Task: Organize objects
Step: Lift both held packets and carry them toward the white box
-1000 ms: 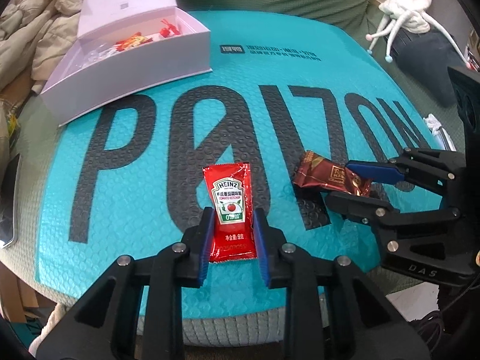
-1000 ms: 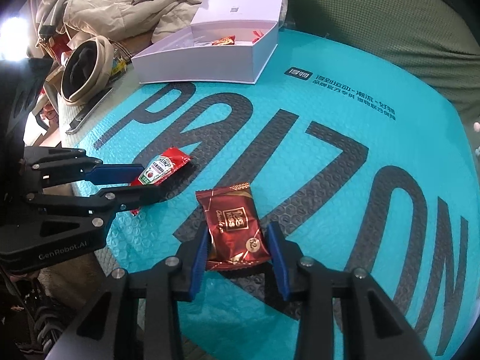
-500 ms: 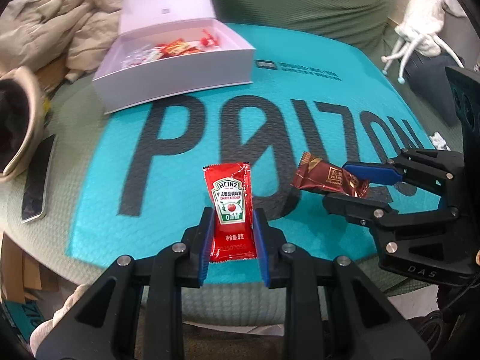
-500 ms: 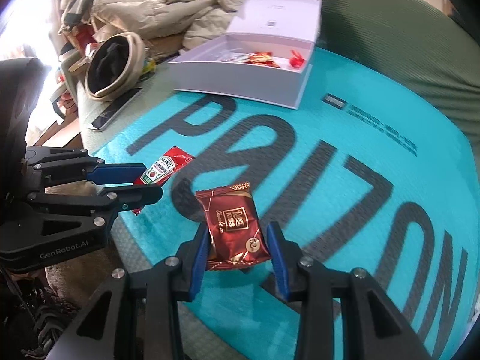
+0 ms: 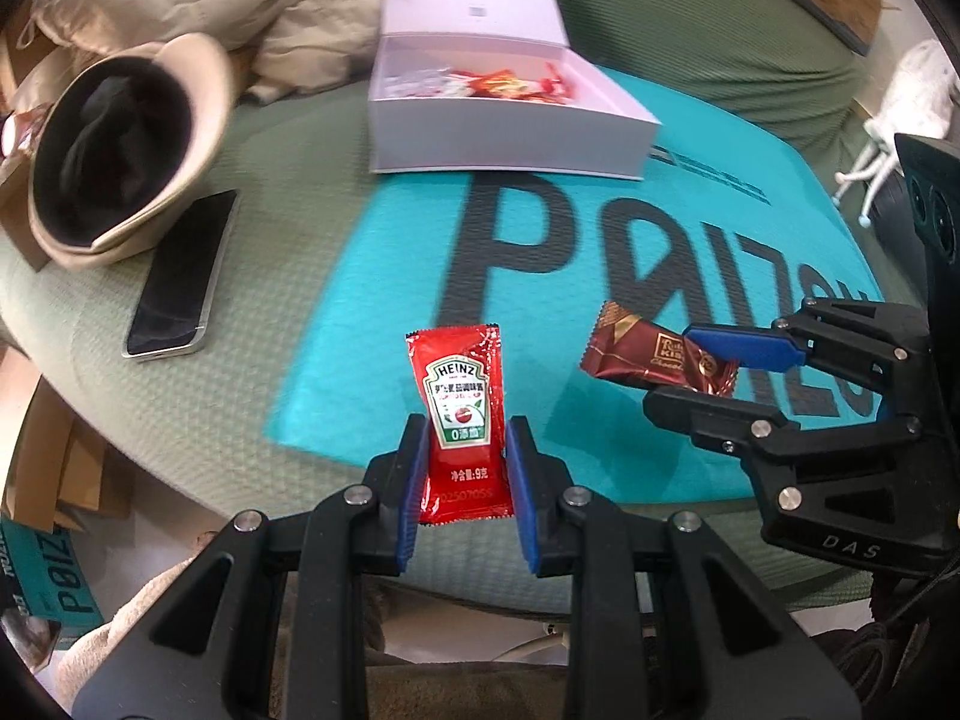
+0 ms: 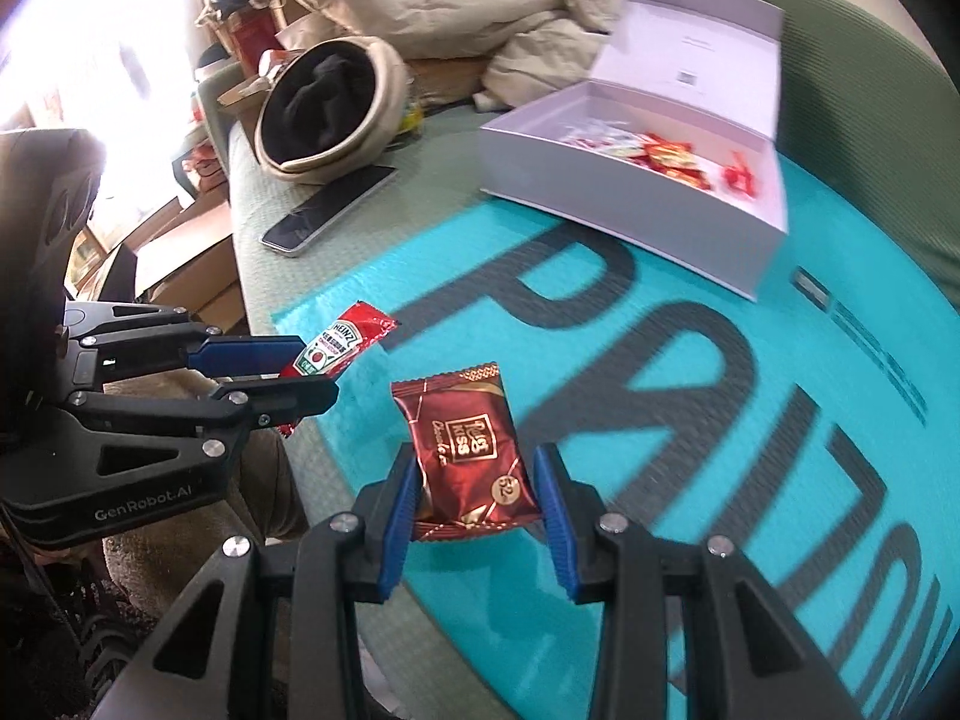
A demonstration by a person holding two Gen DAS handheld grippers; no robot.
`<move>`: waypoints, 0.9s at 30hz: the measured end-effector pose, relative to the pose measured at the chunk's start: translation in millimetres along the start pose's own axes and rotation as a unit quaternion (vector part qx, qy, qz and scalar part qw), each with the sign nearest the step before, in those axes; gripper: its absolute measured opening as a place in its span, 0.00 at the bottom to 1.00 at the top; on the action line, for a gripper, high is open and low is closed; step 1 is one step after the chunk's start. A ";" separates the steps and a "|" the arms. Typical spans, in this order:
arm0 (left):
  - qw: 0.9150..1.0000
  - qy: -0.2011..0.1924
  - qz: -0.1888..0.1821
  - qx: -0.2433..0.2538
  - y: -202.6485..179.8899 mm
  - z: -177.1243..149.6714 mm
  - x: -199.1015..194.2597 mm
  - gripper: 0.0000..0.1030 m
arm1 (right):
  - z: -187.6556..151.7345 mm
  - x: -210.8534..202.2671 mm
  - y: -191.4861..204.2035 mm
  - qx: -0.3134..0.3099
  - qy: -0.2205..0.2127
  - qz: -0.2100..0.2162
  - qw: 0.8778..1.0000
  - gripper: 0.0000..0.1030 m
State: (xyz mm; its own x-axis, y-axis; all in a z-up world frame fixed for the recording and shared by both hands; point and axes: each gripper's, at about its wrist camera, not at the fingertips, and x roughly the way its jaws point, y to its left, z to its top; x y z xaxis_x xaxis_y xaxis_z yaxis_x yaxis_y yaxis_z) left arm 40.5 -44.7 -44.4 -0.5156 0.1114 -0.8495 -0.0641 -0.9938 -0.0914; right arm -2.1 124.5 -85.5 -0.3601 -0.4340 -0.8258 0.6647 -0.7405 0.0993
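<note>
left gripper (image 5: 465, 468) clamps heinz ketchup packet (image 5: 461, 414); right gripper (image 6: 474, 498) clamps chocolate wrapper (image 6: 465, 459); open white box (image 5: 510, 138) beyond.

The open box (image 5: 510, 138) sits at the far edge of the printed mat (image 5: 690, 276), small packets inside it; left of the box lies a hat (image 5: 120, 150), a phone (image 5: 180, 282) just before it; behind both, a heap of cloth (image 5: 240, 18); a stack of cardboard (image 5: 66, 468) stands below the left edge.
</note>
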 end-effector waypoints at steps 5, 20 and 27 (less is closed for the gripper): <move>1.000 0.000 0.005 -0.013 28.8 3.7 -0.5 0.24 | 19.0 15.0 19.1 -0.012 0.000 0.015 1.000 0.38; 1.000 0.003 -0.015 0.001 70.7 28.9 11.4 0.24 | 57.5 43.1 39.9 -0.011 0.011 0.011 1.000 0.38; 1.000 -0.003 -0.018 0.012 75.5 43.9 11.7 0.24 | 73.3 49.7 37.8 -0.008 0.011 0.014 1.000 0.38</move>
State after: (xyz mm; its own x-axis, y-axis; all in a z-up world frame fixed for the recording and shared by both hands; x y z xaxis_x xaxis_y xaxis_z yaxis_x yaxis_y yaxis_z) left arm -7.9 -118.2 -38.5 -0.5178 0.1462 -0.8429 -0.1032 -0.9888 -0.1081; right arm -42.9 37.4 -82.2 -0.3273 -0.4433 -0.8345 0.6846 -0.7199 0.1139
